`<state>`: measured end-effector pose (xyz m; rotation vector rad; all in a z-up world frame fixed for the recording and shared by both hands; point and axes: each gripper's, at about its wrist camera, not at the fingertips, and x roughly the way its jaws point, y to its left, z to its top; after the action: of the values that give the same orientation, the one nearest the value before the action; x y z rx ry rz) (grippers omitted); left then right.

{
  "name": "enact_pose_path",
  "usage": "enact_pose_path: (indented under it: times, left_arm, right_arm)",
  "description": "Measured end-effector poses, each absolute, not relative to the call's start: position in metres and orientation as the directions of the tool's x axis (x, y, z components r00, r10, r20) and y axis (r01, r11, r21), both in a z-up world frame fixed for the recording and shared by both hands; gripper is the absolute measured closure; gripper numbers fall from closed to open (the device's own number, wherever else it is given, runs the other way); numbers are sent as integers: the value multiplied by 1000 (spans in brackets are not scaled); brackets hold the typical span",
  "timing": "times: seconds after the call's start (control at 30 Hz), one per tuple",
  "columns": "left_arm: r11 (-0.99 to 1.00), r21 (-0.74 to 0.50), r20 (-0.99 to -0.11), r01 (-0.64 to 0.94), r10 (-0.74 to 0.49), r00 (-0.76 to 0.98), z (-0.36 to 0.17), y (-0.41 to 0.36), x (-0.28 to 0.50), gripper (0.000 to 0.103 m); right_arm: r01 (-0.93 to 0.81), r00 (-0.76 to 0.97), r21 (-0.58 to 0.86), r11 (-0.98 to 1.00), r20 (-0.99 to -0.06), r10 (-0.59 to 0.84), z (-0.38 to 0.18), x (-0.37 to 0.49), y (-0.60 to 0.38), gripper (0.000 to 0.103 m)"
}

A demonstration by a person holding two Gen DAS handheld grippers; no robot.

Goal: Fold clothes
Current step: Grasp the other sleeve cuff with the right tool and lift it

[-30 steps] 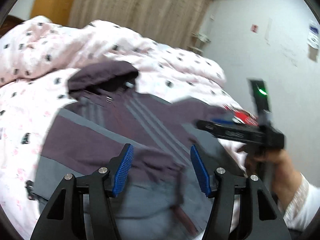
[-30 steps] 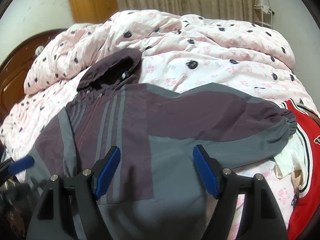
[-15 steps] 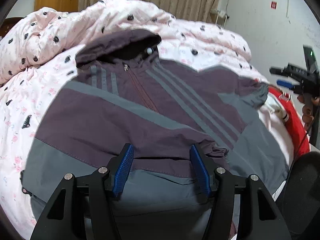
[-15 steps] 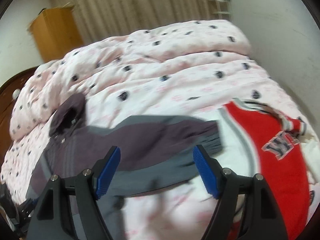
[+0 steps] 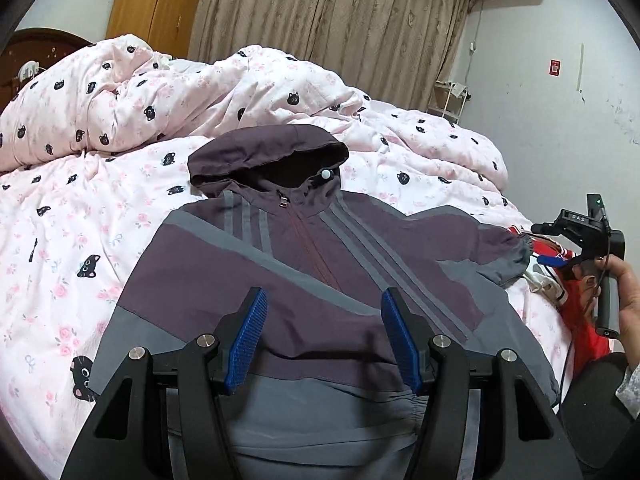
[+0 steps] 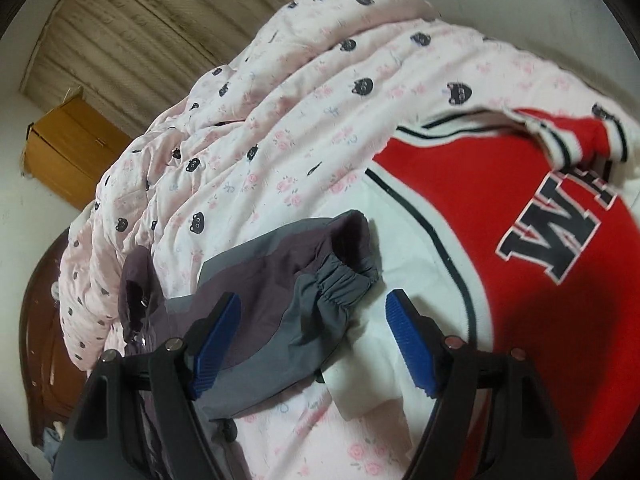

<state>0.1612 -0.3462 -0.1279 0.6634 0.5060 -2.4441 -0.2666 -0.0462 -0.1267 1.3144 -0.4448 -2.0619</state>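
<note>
On soft bed quilt (image 6: 304,92): both claws wide, empty; right claw (image 6: 312,340) nearing jacket cuff (image 6: 344,276); risk of pinching quilt too.

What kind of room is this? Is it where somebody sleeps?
Most likely a bedroom. A pink quilt with little cat faces covers a bed, a wooden wardrobe stands beside long curtains, and a hooded jacket is spread on the quilt for folding.

The jacket (image 5: 320,264) is smooth, matt woven cloth (elastic gathered at the cuff (image 6: 340,280)), lying on a soft printed cotton quilt (image 5: 100,184) beside a glossy wooden wardrobe (image 5: 156,4).
</note>
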Motion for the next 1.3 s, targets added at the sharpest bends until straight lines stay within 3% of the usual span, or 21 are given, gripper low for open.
enact_pose_path:
  times: [0.13,0.27,0.5,0.6,0.63,0.77,1.3]
  left_arm:
    - [-778,-217,-554,590,-399,-731,-130,-347,160,49]
    - [-778,-237,-556,581,-382,-738,-131,-348,159,48]
    - [-776,-248,-556,580,-377,-741,-131,-348,160,41]
    - [-775,-254,-563,579,-368,-740,-133,-350,159,40]
    - [-773,-256,-567,580,-366,-738,-134,-350,158,40]
    - [-765,-265,-581,587,-359,-730,-138,-353,156,40]
    - [-751,-261,-642,607,-334,-690,-154,-358,146,40]
  right_arm:
    - [336,-290,585,-738,-682,-672,-129,-268,-49,27]
    - [332,-279,579,-745,-694,-664,-135,-271,-54,35]
    - [327,-265,579,-747,-703,-660,-143,-278,-63,37]
    - [333,-270,571,-751,-705,-656,-144,-285,-66,51]
    - [334,-272,568,-752,-706,-654,-144,-286,-67,60]
    - [333,-279,584,-740,-689,-669,-143,-289,-66,76]
    - [579,-347,486,-655,-581,-737,-90,-247,-89,82]
